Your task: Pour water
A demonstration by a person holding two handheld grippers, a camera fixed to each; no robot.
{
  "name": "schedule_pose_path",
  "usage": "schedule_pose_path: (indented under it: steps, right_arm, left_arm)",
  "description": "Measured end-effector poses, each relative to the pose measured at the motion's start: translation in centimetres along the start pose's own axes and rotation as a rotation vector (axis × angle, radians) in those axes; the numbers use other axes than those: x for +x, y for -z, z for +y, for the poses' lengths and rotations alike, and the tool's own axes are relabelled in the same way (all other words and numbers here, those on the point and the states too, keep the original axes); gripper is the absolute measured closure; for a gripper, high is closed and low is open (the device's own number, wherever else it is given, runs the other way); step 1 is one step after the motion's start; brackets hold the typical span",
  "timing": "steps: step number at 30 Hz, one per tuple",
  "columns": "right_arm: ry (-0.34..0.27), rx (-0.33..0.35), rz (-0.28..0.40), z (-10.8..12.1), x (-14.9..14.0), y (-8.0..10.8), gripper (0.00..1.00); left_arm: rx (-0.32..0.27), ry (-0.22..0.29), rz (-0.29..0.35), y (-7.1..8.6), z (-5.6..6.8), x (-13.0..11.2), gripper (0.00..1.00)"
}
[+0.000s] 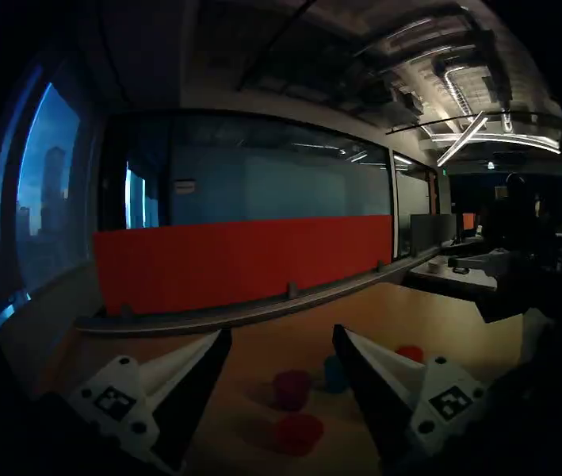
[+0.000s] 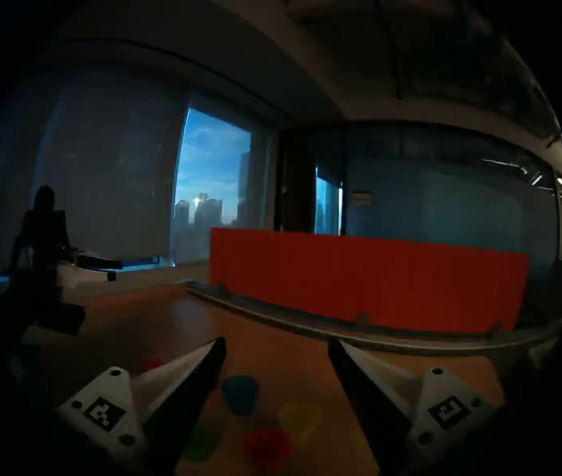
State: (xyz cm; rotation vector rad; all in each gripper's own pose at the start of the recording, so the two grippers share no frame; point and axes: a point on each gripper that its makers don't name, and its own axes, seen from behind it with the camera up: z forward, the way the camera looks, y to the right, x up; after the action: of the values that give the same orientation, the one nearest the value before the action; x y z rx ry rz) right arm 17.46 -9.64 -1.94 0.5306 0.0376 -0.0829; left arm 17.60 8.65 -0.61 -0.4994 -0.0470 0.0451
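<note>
The room is dim. In the left gripper view my left gripper [image 1: 281, 333] is open above a wooden table [image 1: 407, 309], with nothing between its fingers. Below and beyond it stand small cups: a dark red cup [image 1: 291, 389], a blue cup [image 1: 334, 373], a red cup [image 1: 298, 432] and another red cup [image 1: 410, 351] to the right. In the right gripper view my right gripper [image 2: 277, 343] is also open and holds nothing. Under it I see a blue cup [image 2: 241, 393], a yellow cup [image 2: 300, 416], a red cup [image 2: 267, 444] and a green cup [image 2: 201, 444].
A red partition [image 1: 241, 258] with a grey rail runs along the table's far edge, with glass walls and windows [image 2: 209, 190] behind it. Dark shapes I cannot make out stand at the table's side [image 1: 510, 289] [image 2: 47, 309]. More desks lie beyond [image 1: 455, 274].
</note>
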Motion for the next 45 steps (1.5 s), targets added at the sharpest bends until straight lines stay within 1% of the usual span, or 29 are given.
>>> schedule_pose_path:
  steps: [3, 8, 15, 21, 35, 41, 45]
  right_arm:
    - [0.005, 0.011, -0.009, -0.3, 0.0, -0.1, 0.01]
    - [0.006, 0.031, -0.017, -0.9, 0.1, -0.4, 0.01]
    - [0.005, 0.046, -0.019, -1.2, 0.0, -0.4, 0.01]
    - [-0.010, 0.056, -0.026, -1.2, -0.1, -0.5, 0.01]
    - [0.003, 0.084, -0.057, -1.7, -0.8, -0.9, 0.01]
    - [0.006, 0.101, -0.068, -2.1, -1.0, -1.0, 0.01]
    - [0.009, 0.114, -0.083, -2.2, -1.4, -1.2, 0.01]
  left_arm:
    - [-0.024, -0.006, 0.002, 0.1, 0.6, 0.2, 0.06]
    - [-0.053, 0.005, 0.005, 0.2, 1.4, 0.4, 0.06]
    - [-0.091, 0.010, -0.003, 0.2, 2.3, -0.1, 0.06]
    - [-0.124, 0.017, -0.015, 0.2, 3.1, -0.6, 0.06]
    - [-0.185, 0.008, -0.028, -0.3, 4.4, -1.0, 0.06]
    - [-0.200, -0.001, -0.045, -0.4, 4.9, -1.5, 0.06]
    - [-0.224, -0.011, -0.059, -0.6, 5.5, -2.0, 0.06]
